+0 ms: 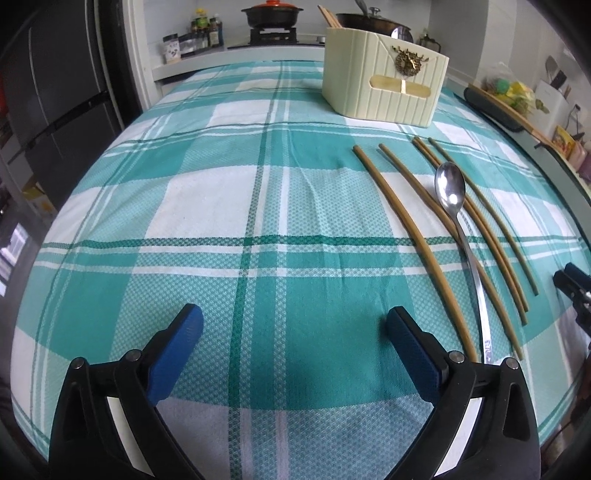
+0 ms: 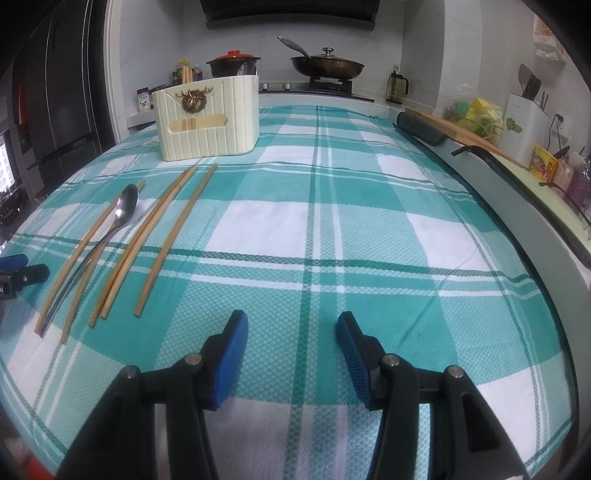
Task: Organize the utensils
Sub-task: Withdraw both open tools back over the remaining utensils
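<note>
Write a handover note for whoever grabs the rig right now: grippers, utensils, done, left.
Left gripper: open wide, nothing between its fingers, over bare cloth.
Right gripper: partly open, empty, also over bare cloth.
Utensils: five loose chopsticks lie side by side on the checked tablecloth; the spoon lies across them, bowl toward the cream holder.
Done: some chopsticks and one spoon-like handle already stand in the holder.
Left: move the spoon and the five loose chopsticks into the holder.
</note>
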The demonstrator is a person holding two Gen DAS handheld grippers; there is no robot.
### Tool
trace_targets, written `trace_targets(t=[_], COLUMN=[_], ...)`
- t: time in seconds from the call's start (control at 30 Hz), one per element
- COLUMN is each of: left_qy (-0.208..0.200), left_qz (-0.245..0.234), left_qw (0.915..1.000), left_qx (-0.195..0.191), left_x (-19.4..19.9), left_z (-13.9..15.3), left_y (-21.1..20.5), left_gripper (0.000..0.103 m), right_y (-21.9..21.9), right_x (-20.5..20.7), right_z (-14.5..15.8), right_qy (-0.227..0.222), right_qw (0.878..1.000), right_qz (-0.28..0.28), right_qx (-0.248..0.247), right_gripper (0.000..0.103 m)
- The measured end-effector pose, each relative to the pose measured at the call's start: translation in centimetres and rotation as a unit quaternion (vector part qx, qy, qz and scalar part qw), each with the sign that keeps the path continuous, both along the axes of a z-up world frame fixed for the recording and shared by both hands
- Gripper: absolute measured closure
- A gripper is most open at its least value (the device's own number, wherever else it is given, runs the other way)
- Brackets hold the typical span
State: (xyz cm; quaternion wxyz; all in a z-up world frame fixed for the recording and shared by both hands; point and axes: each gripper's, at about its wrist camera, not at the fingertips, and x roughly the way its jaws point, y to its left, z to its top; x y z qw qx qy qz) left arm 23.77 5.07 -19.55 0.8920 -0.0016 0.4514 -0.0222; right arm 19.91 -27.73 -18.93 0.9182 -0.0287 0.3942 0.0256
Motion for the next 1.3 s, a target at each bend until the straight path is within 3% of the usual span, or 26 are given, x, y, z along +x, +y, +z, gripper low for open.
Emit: trace_targets(t=[1.3], left_qy=[0.001], left_qz=[-0.004], left_qw=[0.9999], left_qx=[-0.011], left_x=[0.14], left_z=[0.0], left_y=[0.01], left_gripper=[0.001], right_y=[-0.06], right_x=[0.02], right_z=[-0.02], right_qy=[-0.002], right_qw=[1.0], right_qz=[0.002], right_qx=[-0.005], right_gripper=[0.051])
